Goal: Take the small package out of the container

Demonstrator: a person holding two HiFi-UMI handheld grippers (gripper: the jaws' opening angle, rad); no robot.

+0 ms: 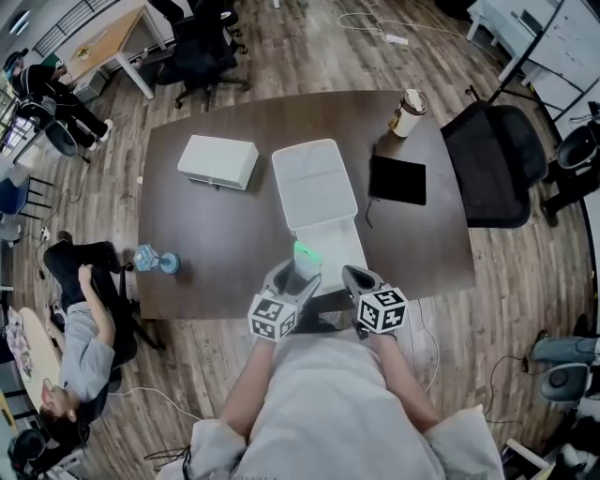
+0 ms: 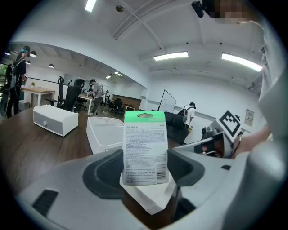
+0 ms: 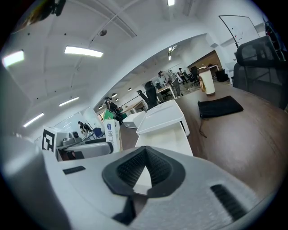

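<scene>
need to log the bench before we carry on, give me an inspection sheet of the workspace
surface: dark brown table
job's things: small package held upright at the near end of the open white container
clutter: white box, black pad, cup, blue object
grippers: left claw shut on the small package; right claw shut, empty
cables: cord by the black pad; white cable on the floor
surroundings: office chairs, people
</scene>
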